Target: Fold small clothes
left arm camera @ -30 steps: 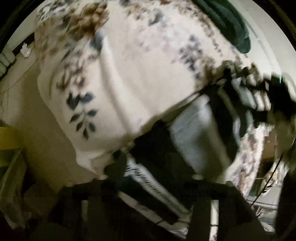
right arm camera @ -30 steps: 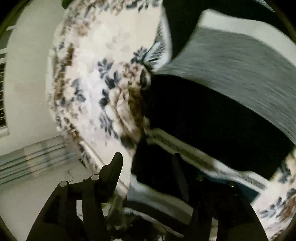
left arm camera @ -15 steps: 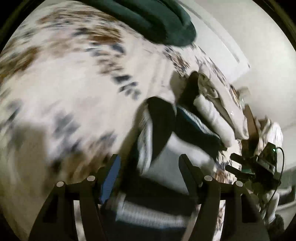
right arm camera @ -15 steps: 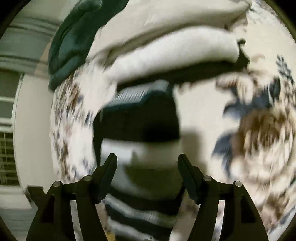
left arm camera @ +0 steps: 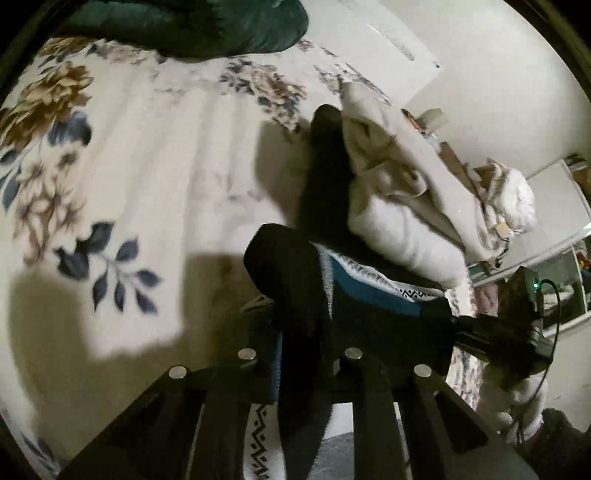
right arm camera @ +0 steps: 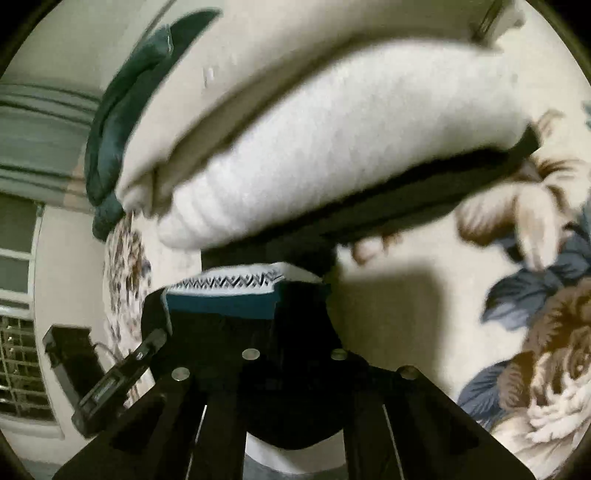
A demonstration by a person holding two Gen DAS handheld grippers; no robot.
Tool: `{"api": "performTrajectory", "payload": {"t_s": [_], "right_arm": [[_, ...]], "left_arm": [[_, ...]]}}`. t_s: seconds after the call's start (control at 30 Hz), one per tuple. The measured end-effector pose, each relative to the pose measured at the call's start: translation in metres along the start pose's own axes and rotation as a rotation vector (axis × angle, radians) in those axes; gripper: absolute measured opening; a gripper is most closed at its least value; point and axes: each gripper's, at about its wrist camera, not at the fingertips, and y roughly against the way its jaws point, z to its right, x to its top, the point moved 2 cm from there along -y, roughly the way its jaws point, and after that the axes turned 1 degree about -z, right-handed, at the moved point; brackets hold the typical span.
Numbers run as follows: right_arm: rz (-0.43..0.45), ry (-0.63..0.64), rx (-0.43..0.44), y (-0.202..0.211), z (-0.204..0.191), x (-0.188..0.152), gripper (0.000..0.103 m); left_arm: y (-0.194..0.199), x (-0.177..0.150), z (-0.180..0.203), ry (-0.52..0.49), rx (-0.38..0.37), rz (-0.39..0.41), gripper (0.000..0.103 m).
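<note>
A dark patterned sweater, black with teal and white zigzag bands, lies on a floral bedspread, just beside a stack of folded cream and white clothes. The left gripper has just been closing, and its jaws now pinch the sweater's black fabric. The right gripper has likewise just been closing, its jaws clamped on the sweater's opposite edge. A dark green cushion sits farther back.

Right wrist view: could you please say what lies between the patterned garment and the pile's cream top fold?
Above the patterned garment, a white knit fold over a black layer, seen in the right wrist view.
</note>
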Motion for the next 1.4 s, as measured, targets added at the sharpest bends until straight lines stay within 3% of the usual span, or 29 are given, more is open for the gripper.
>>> {"api": "performTrajectory", "payload": {"t_s": [0.1,0.17,0.23,0.3,0.37,0.4,0.6,0.77,0.87,0.97,1.07,1.27,1.4], "right_arm": [[0.037,-0.029,-0.074,0.003,0.005,0.009,0.006],[-0.004,-0.036,-0.113,-0.008,0.008,0.011,0.007],[-0.051,-0.024,-0.138,-0.013,0.004,0.011,0.009],[-0.077,-0.018,-0.127,-0.005,-0.001,0.004,0.033],[-0.096,-0.011,-0.101,0.013,-0.002,-0.012,0.056],[-0.106,-0.003,-0.089,0.022,-0.004,-0.023,0.059],[-0.227,0.015,-0.033,0.076,0.004,-0.124,0.06],[-0.296,-0.036,-0.05,0.116,0.038,-0.23,0.06],[-0.355,-0.102,-0.052,0.115,0.062,-0.299,0.06],[-0.408,-0.15,-0.073,0.1,0.082,-0.361,0.06],[-0.451,-0.171,-0.108,0.082,0.101,-0.413,0.06],[-0.489,-0.196,-0.067,0.041,0.103,-0.467,0.06],[-0.505,-0.178,-0.099,0.013,0.094,-0.483,0.06]], "left_arm": [[-0.023,0.009,-0.016,0.025,0.003,-0.048,0.013],[-0.038,0.011,-0.028,0.065,-0.002,-0.103,0.017],[-0.033,0.009,-0.026,0.07,0.006,-0.107,0.027],[-0.01,0.003,-0.017,0.026,0.007,-0.073,0.056],[0.019,-0.01,-0.012,0.012,-0.007,-0.047,0.059],[0.028,-0.016,-0.013,0.014,-0.011,-0.041,0.059],[0.133,-0.105,-0.009,0.081,0.011,-0.005,0.059],[0.184,-0.214,-0.007,0.136,0.133,-0.07,0.062],[0.182,-0.275,-0.015,0.209,0.155,-0.145,0.062],[0.164,-0.332,-0.024,0.22,0.207,-0.217,0.062],[0.145,-0.364,-0.027,0.217,0.223,-0.25,0.06],[0.129,-0.395,-0.025,0.192,0.238,-0.273,0.06],[0.124,-0.405,-0.033,0.175,0.271,-0.294,0.062]]}}
